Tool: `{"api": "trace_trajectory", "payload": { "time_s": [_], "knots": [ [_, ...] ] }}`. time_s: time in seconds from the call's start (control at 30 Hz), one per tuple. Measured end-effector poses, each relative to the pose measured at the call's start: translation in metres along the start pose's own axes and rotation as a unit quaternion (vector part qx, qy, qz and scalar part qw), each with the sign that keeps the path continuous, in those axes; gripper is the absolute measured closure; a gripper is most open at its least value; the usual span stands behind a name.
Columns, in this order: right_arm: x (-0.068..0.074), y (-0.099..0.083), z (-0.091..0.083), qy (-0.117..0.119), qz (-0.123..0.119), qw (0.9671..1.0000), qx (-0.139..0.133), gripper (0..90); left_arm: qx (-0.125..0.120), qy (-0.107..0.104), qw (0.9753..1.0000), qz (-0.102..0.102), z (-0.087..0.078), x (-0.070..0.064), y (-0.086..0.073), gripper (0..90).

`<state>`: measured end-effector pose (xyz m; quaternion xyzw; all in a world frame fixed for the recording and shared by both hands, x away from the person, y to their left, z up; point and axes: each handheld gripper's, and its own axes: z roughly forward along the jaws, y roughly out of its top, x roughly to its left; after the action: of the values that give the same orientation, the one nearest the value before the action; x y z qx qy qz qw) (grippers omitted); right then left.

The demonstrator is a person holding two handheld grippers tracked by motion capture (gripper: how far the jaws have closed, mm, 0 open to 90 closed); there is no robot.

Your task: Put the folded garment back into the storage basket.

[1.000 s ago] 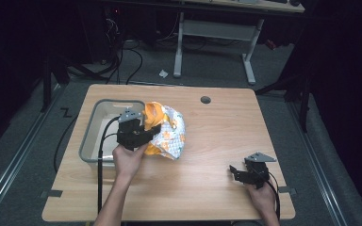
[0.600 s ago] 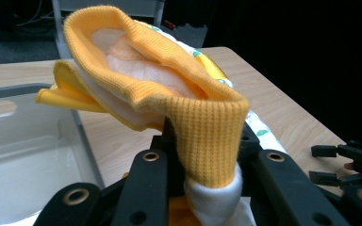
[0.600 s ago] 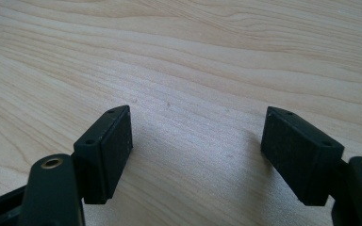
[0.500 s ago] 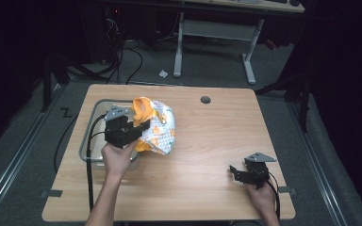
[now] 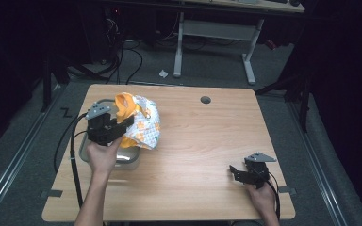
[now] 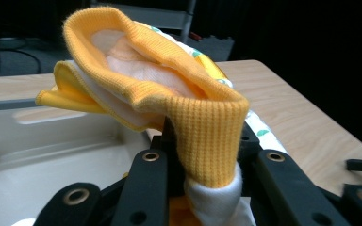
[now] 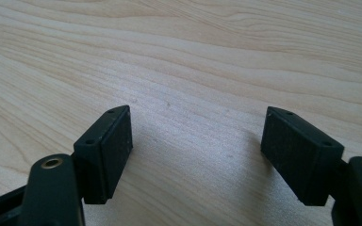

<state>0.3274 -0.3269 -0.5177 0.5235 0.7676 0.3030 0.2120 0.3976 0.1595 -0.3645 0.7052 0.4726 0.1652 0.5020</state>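
Left hand-held gripper (image 5: 115,126) clenched on orange-cuffed garment (image 6: 179,94) over metal tray (image 5: 127,159); advice was: lower fully before releasing. Right hand-held gripper (image 7: 195,155) rested released on desk (image 5: 207,141).

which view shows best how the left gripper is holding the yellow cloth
The left gripper view: the yellow cloth sits pinched between the left gripper's black jaws, its ribbed hem close up. The high view shows the bundle lifted over the tray, grip hidden. The right gripper view looks at bare table.

A dim lab: bare wooden table (image 5: 193,141), floor cables (image 5: 122,61), another desk frame (image 5: 217,33) behind.
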Motion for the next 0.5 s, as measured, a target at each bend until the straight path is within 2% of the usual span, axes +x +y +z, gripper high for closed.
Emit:
{"api": "trace_trajectory", "payload": {
  "time_s": [0.23,0.43,0.5],
  "knots": [
    [0.0,0.0,0.0,0.0,0.0,1.0,0.0,25.8,-0.003,0.016,0.9998,-0.009,-0.006,0.012,0.001,73.9],
    [0.0,0.0,0.0,0.0,0.0,1.0,0.0,25.8,-0.001,0.022,0.9997,-0.01,-0.005,0.022,0.002,73.9],
    [0.0,0.0,0.0,0.0,0.0,1.0,0.0,25.8,0.0,0.03,0.9995,-0.007,-0.004,0.026,0.002,73.9]
  ]
}}
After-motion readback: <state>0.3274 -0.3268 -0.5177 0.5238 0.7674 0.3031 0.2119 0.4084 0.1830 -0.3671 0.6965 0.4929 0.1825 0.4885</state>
